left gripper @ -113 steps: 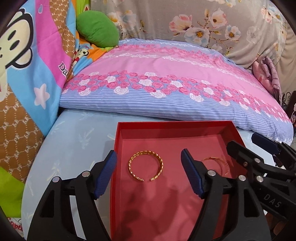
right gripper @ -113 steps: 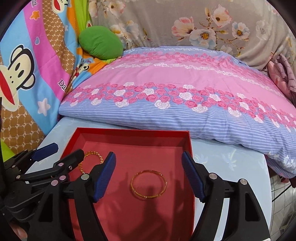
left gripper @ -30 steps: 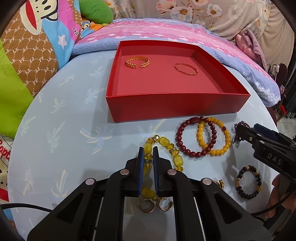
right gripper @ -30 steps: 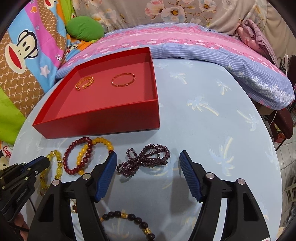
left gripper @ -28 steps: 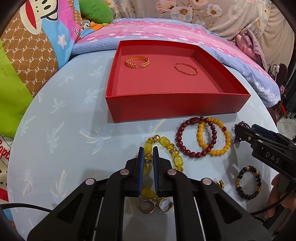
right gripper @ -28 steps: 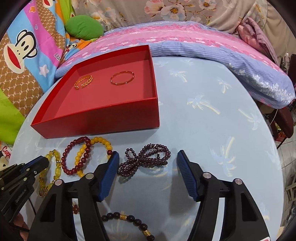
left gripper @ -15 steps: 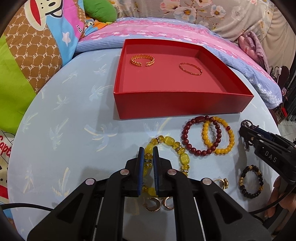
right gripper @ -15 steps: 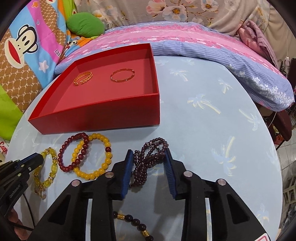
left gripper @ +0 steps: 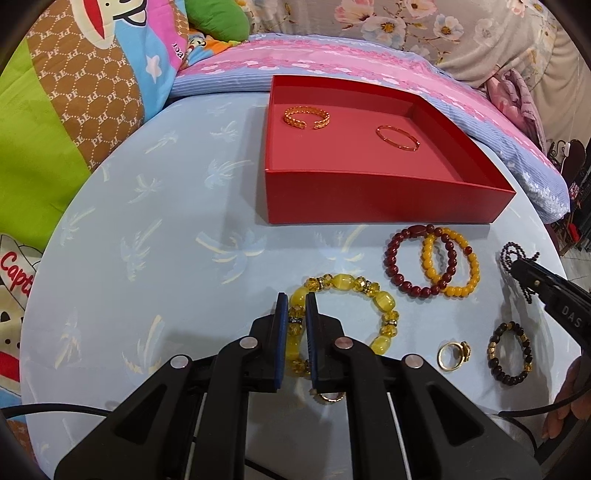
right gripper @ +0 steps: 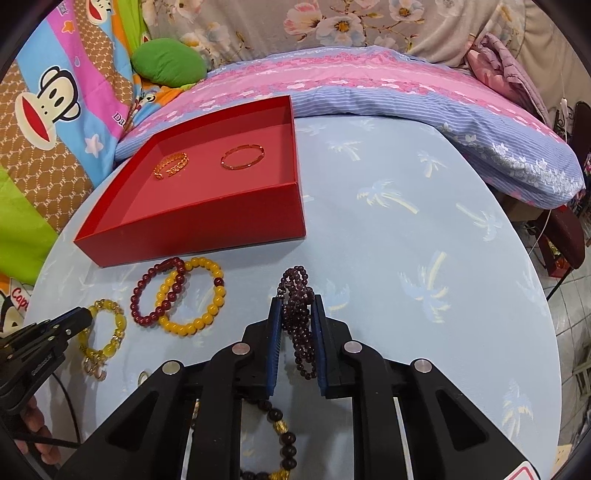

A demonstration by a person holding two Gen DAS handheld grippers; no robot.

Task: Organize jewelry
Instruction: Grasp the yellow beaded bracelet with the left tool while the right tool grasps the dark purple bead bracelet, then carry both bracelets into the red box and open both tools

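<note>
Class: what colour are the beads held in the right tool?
Dark purple beads, clearest in the right wrist view.

A home bedroom: floral pillow point(right gripper: 388, 85), cartoon monkey quilt point(right gripper: 48, 107), palm-print round table point(right gripper: 406, 229).

Bedding around a palm-print counter

A pale blue counter point(right gripper: 406, 229) abuts a pink-and-blue floral pillow point(right gripper: 369, 85); a green cushion point(right gripper: 168, 61) and a cartoon-monkey blanket point(right gripper: 55, 122) lie left, with grey floral fabric point(left gripper: 443, 33) behind.
</note>
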